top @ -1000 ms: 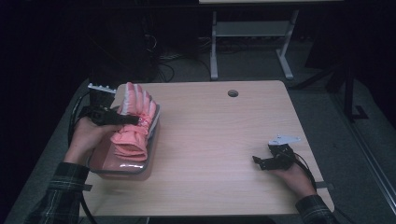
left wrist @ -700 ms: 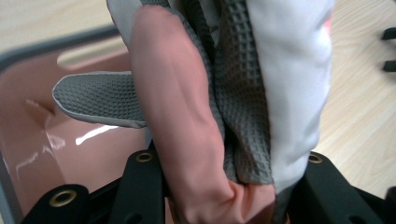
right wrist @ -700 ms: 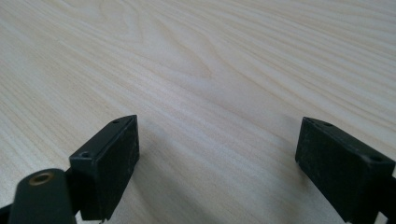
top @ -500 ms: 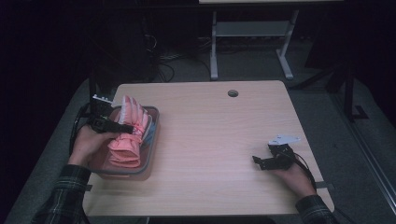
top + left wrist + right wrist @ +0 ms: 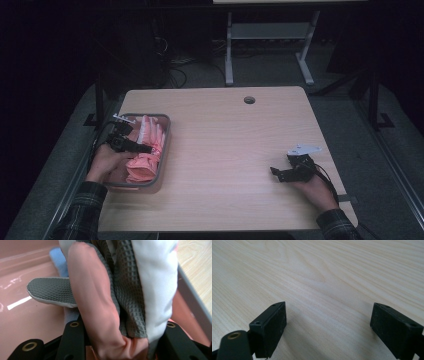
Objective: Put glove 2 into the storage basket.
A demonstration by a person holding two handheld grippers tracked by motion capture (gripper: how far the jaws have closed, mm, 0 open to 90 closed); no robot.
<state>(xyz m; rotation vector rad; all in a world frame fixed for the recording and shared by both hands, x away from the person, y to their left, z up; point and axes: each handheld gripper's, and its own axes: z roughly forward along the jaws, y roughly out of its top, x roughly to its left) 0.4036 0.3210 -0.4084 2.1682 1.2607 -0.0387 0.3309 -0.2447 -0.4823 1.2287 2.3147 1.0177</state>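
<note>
A grey-rimmed pink tray (image 5: 165, 145) sits at the table's left edge with a bundle of pink and white gloves (image 5: 145, 152) in it. My left gripper (image 5: 145, 148) reaches into the tray and is shut on the gloves. In the left gripper view the pink and grey-textured gloves (image 5: 117, 290) are pinched between the two black jaws, over the tray's pink floor (image 5: 30, 322). My right gripper (image 5: 277, 173) rests low over the bare wood at the right, open, its fingers (image 5: 270, 325) wide apart with nothing between them.
The wooden table (image 5: 225, 130) has a round cable hole (image 5: 249, 100) near its far edge. A white desk frame (image 5: 267, 45) and cables stand on the dark floor beyond. Bare wood stretches between the tray and my right hand.
The tilted tray has come down flat and slid toward the table's left edge. My left gripper lowered with the gloves into it. The right gripper stayed still.
</note>
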